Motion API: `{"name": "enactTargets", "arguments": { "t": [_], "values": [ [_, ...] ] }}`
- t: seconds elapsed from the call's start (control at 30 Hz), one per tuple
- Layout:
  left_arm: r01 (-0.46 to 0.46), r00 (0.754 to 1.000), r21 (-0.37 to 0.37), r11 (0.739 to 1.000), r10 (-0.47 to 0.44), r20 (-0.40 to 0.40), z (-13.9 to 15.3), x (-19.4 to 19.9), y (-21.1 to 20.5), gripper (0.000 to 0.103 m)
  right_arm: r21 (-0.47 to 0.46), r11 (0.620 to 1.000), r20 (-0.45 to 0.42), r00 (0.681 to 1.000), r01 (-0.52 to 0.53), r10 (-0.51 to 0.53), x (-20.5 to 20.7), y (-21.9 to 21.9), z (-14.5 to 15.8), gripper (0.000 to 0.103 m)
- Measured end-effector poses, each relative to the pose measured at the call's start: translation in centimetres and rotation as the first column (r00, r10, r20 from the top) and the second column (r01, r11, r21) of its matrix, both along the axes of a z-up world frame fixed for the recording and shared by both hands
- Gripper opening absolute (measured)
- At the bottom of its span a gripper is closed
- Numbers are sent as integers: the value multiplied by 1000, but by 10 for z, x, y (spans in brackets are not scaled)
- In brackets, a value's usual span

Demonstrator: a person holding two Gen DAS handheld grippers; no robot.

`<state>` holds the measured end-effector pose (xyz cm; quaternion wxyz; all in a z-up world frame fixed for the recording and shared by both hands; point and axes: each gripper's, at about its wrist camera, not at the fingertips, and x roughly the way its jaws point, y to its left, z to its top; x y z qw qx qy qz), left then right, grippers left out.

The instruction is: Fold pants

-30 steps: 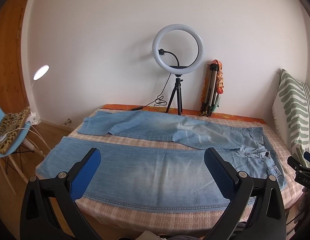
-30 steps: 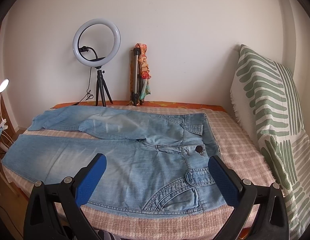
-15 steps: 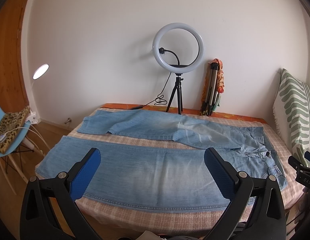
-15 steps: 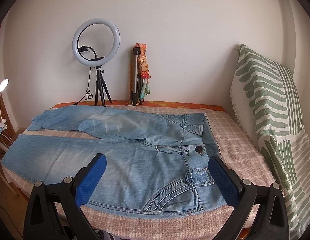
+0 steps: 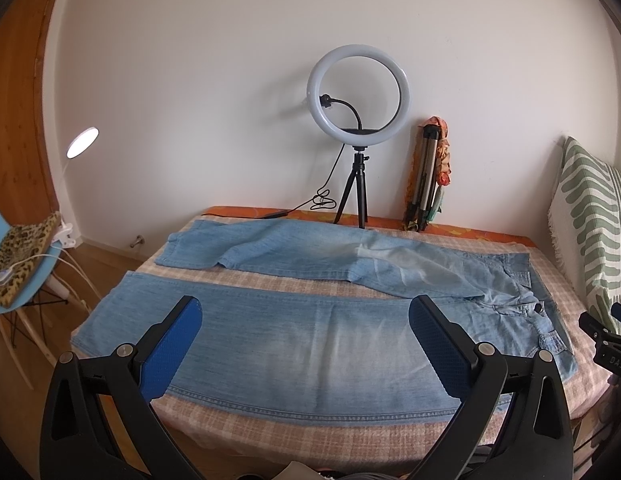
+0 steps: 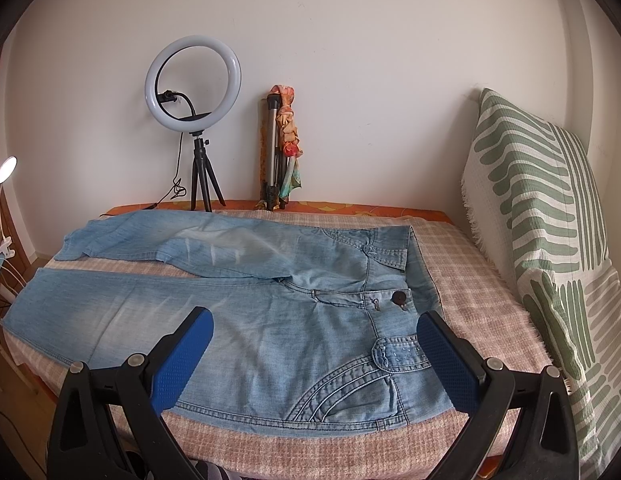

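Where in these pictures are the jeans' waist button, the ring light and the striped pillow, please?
waist button (image 6: 399,298), right wrist view, the dark button's face.
ring light (image 5: 359,95), left wrist view, lower rim of the ring.
striped pillow (image 6: 542,216), right wrist view, its patterned front.

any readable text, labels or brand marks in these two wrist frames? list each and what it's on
"DAS" – pale letters on the black body of the right gripper, seen at the right edge of the left wrist view; possibly cut off, so maybe part of a longer word.
Nothing else is readable: the jeans, ring light and striped pillow show no lettering.
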<state>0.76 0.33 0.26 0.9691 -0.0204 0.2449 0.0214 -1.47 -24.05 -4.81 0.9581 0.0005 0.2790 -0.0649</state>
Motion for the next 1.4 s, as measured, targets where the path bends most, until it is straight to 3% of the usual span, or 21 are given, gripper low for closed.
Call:
{"name": "enactTargets", "arguments": {
  "t": [0.67, 1.4],
  "values": [
    [-9, 1000, 12, 1000, 9, -1, -5, 7, 9, 103, 1, 1000, 2, 1000, -12, 12, 4, 3, 0, 103],
    [-6, 1000, 65, 998, 6, -7, -5, 54, 41, 103, -6, 994, 9, 994, -109, 110, 64, 18, 17, 103]
  ]
}}
